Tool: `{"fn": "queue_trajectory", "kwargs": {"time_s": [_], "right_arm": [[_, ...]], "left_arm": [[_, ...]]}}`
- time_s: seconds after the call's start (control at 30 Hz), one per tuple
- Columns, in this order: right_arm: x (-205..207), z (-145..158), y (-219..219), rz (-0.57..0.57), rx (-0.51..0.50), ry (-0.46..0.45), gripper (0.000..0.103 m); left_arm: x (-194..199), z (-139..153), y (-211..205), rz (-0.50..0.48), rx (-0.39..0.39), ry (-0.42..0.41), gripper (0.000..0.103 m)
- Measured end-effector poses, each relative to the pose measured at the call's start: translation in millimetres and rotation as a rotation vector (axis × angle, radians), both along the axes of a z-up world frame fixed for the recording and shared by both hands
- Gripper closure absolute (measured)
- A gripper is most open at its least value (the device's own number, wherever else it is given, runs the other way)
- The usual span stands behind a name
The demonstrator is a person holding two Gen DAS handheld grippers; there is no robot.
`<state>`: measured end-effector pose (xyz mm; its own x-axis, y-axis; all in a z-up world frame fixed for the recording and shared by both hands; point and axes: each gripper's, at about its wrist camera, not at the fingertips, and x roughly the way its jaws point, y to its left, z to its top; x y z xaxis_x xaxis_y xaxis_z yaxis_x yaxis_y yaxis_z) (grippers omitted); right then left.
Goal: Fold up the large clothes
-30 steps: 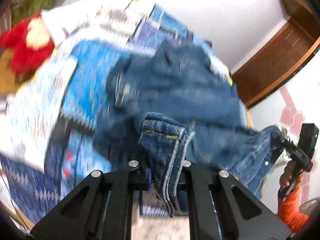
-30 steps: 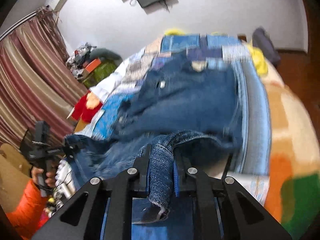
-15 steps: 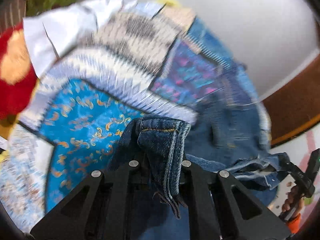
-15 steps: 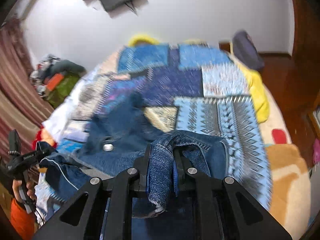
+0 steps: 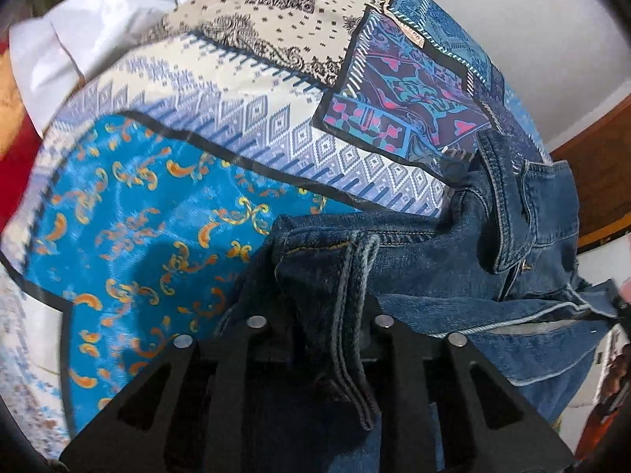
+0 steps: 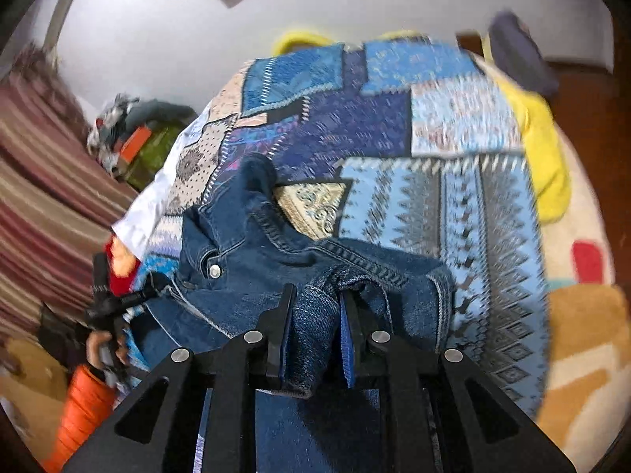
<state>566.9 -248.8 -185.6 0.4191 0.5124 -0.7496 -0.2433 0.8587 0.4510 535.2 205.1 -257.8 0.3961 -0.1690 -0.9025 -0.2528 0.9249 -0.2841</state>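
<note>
1. Denim jacket (image 5: pixel 453 244) is now laid on the patchwork bedspread (image 5: pixel 157 213), carried there from mid-air.
2. Left gripper (image 5: pixel 319 315) is being opened; the hem lies loose between its jaws.
3. Right gripper (image 6: pixel 315 315) is kept clamped on a denim fold.
4. Release is judged begun.

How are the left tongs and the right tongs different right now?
The left tongs are opening, with a thick denim hem loose between them; the right tongs are pinched shut on a fold of the denim jacket. The left tongs hang over the bright blue patch of the patchwork bedspread; the right tongs face its zigzag patches. Both are black and both have denim between them.
</note>
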Motion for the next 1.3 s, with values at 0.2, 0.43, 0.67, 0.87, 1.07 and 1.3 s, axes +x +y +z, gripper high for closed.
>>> {"fn": "queue_trajectory", "kwargs": {"time_s": [0.2,0.43,0.67,0.87,1.07,1.3], "right_arm": [[-4,21,-11,-0.04,0.029,0.009,0.088],[-6,17,-1,-0.081,-0.104,0.024,0.088],[-11,35,15,-0.109,-0.132,-0.028,0.088],[-11,41,9,-0.129,-0.052,0.004,0.088],[-3,33,5,-0.118,-0.061,0.051,0.088],[-1,34,-20,-0.047,-0.025,0.089,0.088]], "left_arm": [[-6,1,-10,-0.055,0.301,0.03,0.027],[-28,51,1,-0.014,0.326,-0.052,0.03],[-67,110,1,-0.109,0.372,-0.137,0.024],[-90,85,-31,-0.237,0.298,-0.111,0.018],[-79,13,-77,-0.34,0.426,0.008,0.018],[-61,-17,-61,-0.252,0.393,0.024,0.012]]}}
